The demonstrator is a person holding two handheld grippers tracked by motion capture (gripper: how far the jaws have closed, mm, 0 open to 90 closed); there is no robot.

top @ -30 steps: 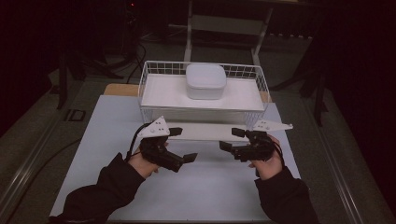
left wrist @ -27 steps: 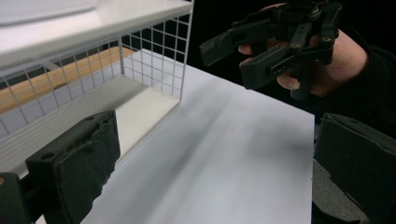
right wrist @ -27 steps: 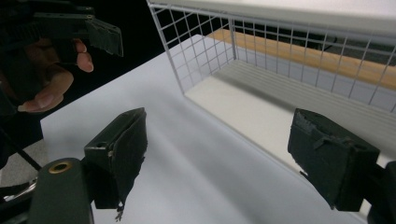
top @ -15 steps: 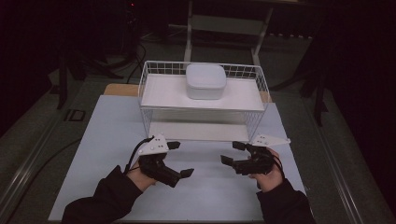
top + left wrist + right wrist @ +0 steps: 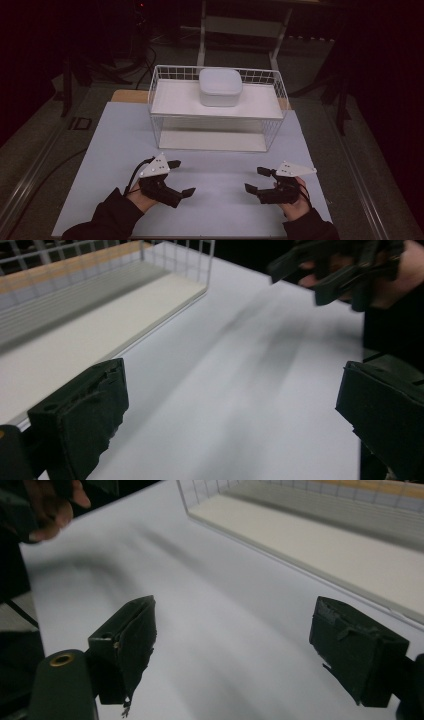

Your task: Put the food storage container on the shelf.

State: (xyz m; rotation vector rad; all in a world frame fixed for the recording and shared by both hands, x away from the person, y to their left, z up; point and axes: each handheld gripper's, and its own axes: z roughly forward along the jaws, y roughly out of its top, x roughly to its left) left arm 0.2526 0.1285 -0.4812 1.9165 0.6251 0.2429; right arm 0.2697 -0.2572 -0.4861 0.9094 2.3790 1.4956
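**Both grippers pulling back from the basket**

Both hands are drawing toward the person's edge of the bench [image 5: 115, 145], farther from the wire basket [image 5: 272, 127] than a second ago. The left gripper [image 5: 181, 178] is hovering with jaws wide apart, holding nothing; the right gripper [image 5: 258, 180] is likewise spread and empty. A white lidded container [image 5: 220, 86] is sitting unmoved on the basket's upper shelf, well apart from both grippers.

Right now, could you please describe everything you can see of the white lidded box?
The white lidded box is squarish with rounded corners and looks like matte plastic. Its lid is shut, slightly wider than the body. It sits upright on the white upper shelf of the wire rack, toward the back middle. Nothing else touches it; both hand-held grippers are well away.
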